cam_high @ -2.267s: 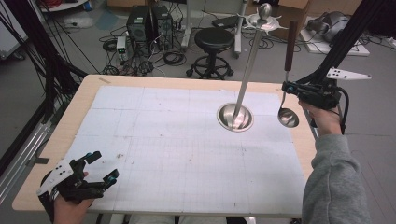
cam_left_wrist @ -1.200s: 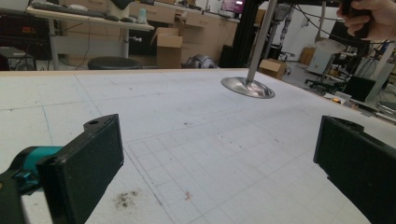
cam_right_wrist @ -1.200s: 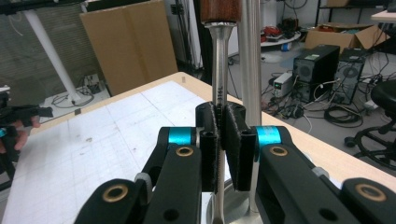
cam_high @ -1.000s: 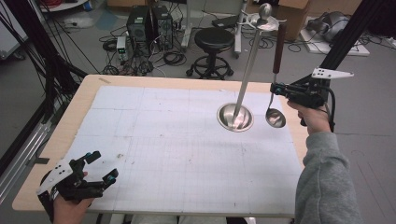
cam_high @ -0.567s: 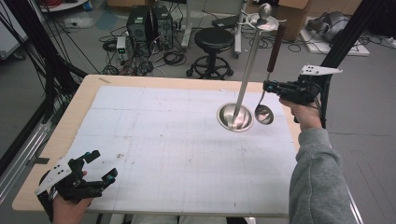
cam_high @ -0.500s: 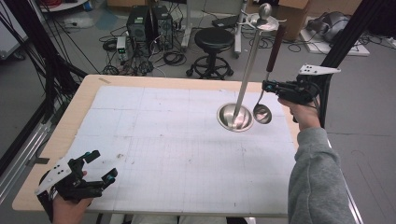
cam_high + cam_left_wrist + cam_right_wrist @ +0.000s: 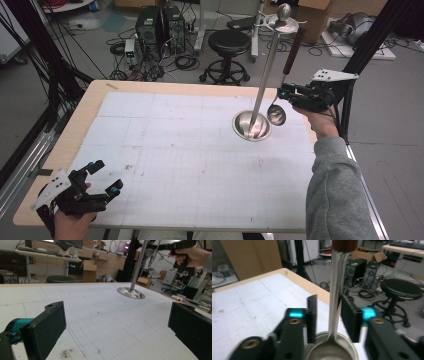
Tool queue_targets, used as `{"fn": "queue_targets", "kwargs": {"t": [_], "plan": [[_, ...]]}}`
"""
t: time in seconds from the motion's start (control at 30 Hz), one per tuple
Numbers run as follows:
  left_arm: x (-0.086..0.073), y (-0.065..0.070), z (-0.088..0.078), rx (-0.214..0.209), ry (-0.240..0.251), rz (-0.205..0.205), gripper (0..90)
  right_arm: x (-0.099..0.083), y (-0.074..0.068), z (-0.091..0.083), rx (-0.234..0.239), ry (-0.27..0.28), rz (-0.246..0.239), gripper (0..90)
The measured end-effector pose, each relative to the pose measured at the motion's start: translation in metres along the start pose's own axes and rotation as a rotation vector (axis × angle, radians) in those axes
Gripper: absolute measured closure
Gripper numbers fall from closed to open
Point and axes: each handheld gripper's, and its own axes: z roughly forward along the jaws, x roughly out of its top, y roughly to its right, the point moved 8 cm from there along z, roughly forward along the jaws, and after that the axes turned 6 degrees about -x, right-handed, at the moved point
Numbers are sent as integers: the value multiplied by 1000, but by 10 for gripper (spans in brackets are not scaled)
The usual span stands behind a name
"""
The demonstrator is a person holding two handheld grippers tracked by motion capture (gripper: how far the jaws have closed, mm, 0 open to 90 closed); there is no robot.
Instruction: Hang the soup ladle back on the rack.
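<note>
Ladle (image 7: 276, 114): hanging from stand (image 7: 252, 125) on table (image 7: 150, 90); right tool (image 7: 283, 94) jaws just opened, straddling handle without pressing. Left tool (image 7: 102, 180) released, empty.

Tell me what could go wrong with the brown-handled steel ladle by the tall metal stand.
The jaws of the right gripper have just been opening around the stem of the brown-handled steel ladle. Unhooked, it may drop or swing against the tall metal stand. On withdrawal a jaw could snag the stem and tip the stand.
</note>
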Motion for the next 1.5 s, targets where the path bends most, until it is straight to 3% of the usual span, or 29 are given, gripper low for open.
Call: {"fn": "queue_targets", "kwargs": {"t": [0.07,0.23,0.33,0.43,0.6,0.73,0.87,1.03,1.2,1.23,1.3,1.5], "plan": [[3,-1,-4,4,18,-5,19,-2,-4,-2,13,-10,5,612],[12,-5,-7,4,64,-21,19,-6,-13,-9,8,-2,9,384],[20,-5,-6,-4,98,-5,19,-8,-21,-13,20,18,-4,299],[19,-6,-1,-11,79,11,19,-14,-30,-17,56,20,-29,238],[13,-11,8,-12,55,7,19,-28,-42,-19,88,2,-23,119],[13,-16,12,-4,48,15,19,-34,-54,-25,83,72,-4,0],[14,-21,10,10,58,3,19,-43,-74,-36,74,150,-25,0],[16,-23,13,-2,66,-12,19,-58,-92,-46,101,221,6,0],[12,-22,18,-11,36,8,19,-83,-96,-51,103,230,-9,0],[11,-20,19,-16,33,14,19,-86,-96,-52,102,216,-1,0],[11,-16,20,-31,31,14,19,-91,-95,-57,110,260,63,0],[10,-7,23,-66,9,42,19,-114,-97,-68,100,217,62,0]]}}
